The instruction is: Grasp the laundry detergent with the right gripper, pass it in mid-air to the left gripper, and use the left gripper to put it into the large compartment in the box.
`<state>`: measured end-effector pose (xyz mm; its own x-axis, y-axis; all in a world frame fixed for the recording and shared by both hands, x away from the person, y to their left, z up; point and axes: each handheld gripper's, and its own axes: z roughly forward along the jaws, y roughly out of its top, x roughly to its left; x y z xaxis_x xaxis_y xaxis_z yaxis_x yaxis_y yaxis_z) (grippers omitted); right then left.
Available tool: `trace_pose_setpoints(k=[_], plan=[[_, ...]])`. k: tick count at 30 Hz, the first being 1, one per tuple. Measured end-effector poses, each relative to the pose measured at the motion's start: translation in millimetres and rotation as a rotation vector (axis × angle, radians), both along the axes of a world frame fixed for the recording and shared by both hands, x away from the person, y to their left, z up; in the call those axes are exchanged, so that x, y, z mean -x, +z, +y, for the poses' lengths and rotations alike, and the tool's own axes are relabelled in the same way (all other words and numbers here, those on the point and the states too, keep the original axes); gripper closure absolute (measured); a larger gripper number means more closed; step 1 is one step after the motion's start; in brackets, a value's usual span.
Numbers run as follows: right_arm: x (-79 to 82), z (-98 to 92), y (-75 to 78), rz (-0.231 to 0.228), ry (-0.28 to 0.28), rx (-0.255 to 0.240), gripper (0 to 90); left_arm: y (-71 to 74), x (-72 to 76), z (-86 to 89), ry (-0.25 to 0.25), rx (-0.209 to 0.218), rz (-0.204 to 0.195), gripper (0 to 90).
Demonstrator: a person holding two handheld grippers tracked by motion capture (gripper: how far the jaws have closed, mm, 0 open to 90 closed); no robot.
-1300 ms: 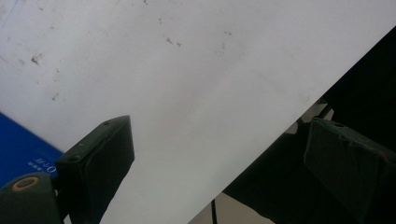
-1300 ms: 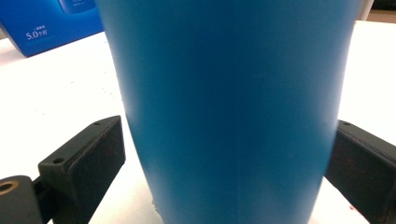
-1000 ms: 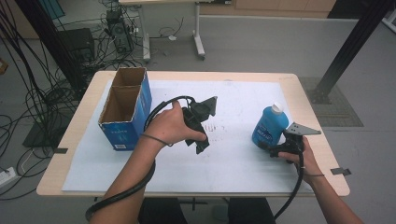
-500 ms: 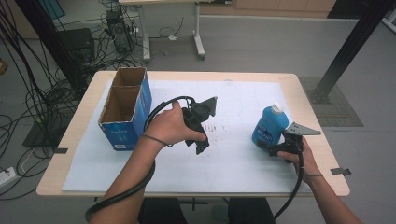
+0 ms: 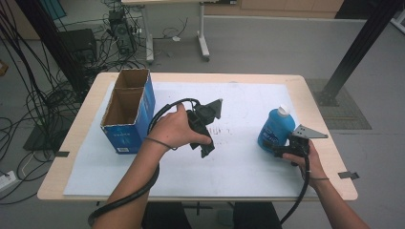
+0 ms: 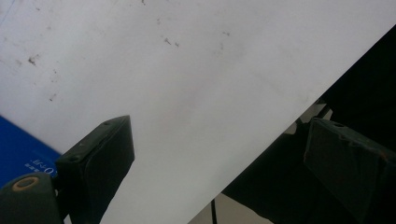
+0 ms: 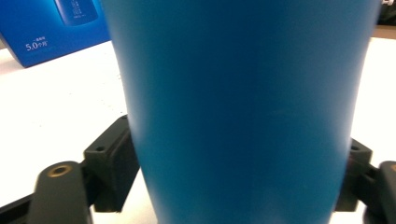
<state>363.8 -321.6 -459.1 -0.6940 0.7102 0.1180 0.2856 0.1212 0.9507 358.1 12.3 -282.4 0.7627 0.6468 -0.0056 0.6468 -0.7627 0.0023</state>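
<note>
At the table's right side, the right gripper [image 5: 281,149] has just been closing on an upright blue bottle [image 5: 275,128] with a white cap — its jaws now pressed against both flanks. The left gripper [image 5: 206,143] hovers mid-table over white paper [image 5: 239,162], jaws spread and empty, beside an open blue cardboard box [image 5: 128,110].

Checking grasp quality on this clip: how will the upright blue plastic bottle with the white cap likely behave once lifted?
The blue plastic bottle looks rigid, so probably it won't crumple. Its smooth, tapering wall could slip downward. The right hand-held gripper, whose jaws have just been closing around it, sits low, so the tall bottle may tip.
</note>
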Motion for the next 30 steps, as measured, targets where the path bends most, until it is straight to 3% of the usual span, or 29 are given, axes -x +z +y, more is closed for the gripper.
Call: trace_pose_setpoints(k=[10, 30], plan=[[-0.7, -0.9, -0.4, -0.008, -0.006, 0.001, 38.1, -0.7, 0.3, 0.2, 0.000, 0.001, 0.000, 8.8], [-0.2, -0.6, 0.0, -0.022, 0.000, 0.017, 39.5, -1.2, 0.7, -1.4, -0.003, 0.001, 0.001, 8.8]])
